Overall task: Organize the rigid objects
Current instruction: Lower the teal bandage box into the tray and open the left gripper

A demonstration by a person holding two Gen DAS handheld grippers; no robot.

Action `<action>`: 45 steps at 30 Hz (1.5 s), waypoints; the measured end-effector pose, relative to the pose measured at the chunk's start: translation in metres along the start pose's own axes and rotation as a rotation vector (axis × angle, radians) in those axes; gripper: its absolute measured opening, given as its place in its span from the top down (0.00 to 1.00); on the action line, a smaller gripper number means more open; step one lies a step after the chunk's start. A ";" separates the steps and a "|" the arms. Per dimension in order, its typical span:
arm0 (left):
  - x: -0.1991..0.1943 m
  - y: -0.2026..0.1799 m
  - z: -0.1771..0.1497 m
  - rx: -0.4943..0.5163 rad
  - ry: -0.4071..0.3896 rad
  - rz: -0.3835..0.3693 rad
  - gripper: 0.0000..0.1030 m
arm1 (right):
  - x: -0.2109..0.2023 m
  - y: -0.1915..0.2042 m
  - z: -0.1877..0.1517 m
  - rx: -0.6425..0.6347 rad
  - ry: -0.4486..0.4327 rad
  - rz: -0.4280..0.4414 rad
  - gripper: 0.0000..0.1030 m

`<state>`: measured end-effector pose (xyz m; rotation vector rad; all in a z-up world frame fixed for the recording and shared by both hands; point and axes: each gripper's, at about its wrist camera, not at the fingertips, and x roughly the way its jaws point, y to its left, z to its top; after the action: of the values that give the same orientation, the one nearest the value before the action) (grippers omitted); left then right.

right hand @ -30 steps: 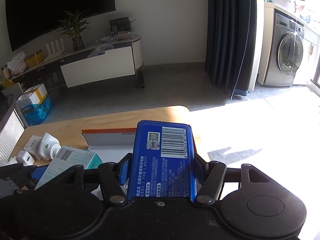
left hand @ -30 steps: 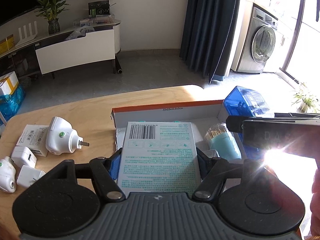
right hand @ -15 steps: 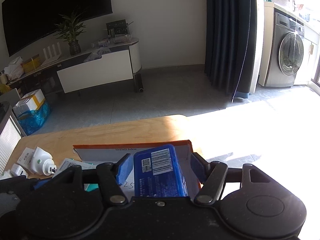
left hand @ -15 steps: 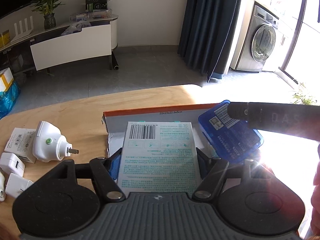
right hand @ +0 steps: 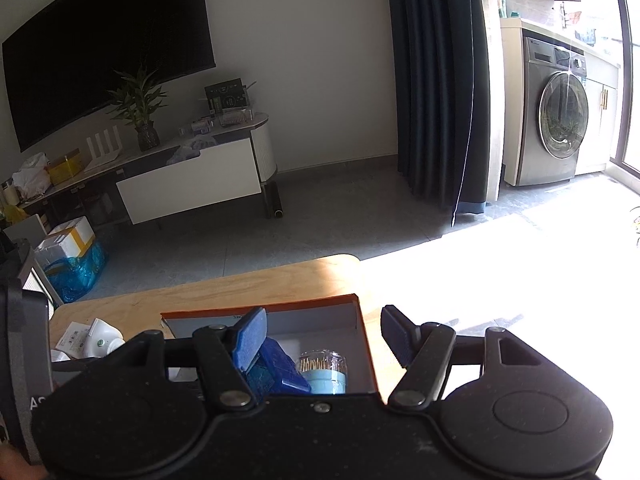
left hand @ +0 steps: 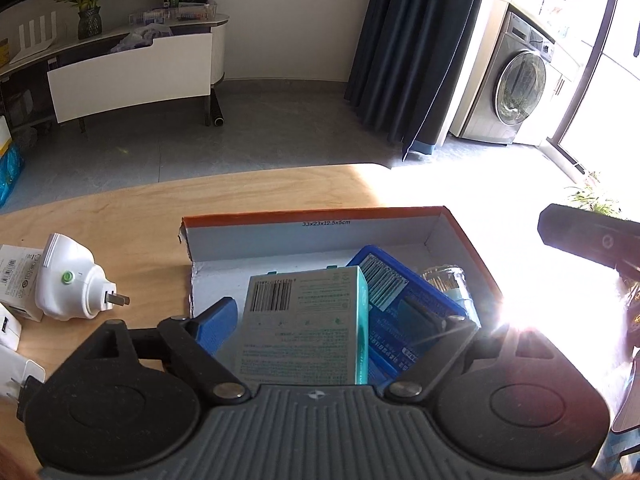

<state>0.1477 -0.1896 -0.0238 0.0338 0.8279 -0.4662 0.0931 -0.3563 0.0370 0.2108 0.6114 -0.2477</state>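
Left cam shows the left gripper (left hand: pixel 316 320) jaws just spread off the teal carton (left hand: pixel 304 328), now lying in the orange-rimmed box (left hand: pixel 312 214) against the blue case (left hand: pixel 404 300). The toothpick jar (right hand: pixel 322 366) shows clearest on the right cam, between the right gripper (right hand: pixel 324 334) jaws, wide and empty. White plug adapter (left hand: pixel 70 284) sits on the wooden bench (left hand: pixel 140 216); washing machine (left hand: pixel 520 92) beyond.

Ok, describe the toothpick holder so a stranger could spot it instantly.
Find the orange-edged cardboard box on the wooden table. In its right corner, beside the blue case, stands the toothpick holder: a pale-blue cylinder under a clear dome full of toothpicks, the only round item there.
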 end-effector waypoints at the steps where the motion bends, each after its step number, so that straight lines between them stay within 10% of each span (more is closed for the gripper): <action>1: -0.002 0.001 0.000 -0.006 -0.002 0.002 0.13 | -0.002 0.002 -0.001 -0.005 0.000 0.004 0.25; 45: -0.097 0.085 -0.025 -0.110 -0.080 0.230 0.07 | -0.006 0.112 -0.029 -0.157 0.082 0.134 0.25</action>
<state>0.1086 -0.0703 0.0157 0.0087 0.7596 -0.2034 0.1056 -0.2413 0.0308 0.1102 0.6917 -0.0608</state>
